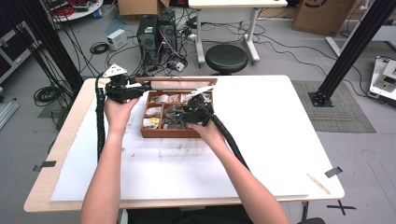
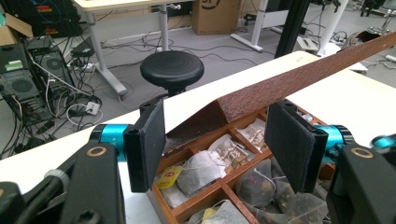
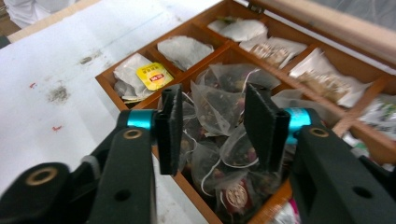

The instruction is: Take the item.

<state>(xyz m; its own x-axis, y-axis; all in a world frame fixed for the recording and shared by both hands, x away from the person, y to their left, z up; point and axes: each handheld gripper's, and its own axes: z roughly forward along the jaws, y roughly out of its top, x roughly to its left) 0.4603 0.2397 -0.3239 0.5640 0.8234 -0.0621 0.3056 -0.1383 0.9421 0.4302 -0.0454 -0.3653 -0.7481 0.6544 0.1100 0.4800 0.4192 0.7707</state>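
Tea bags (image 3: pixel 219 135) sit piled in the wooden box (image 1: pixel 168 132) at centre frame, and the right gripper (image 3: pixel 212 123) is down among them, jaws parted around one mesh bag, not pinching yet. Left gripper (image 2: pixel 215 144) stands open beside the raised lid (image 2: pixel 299 81).

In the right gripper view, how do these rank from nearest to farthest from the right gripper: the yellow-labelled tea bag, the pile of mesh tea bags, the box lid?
1. Pile of mesh tea bags: between the jaws of the right gripper.
2. Yellow-labelled tea bag: next compartment, up and left.
3. Box lid: along the far edge, top right.
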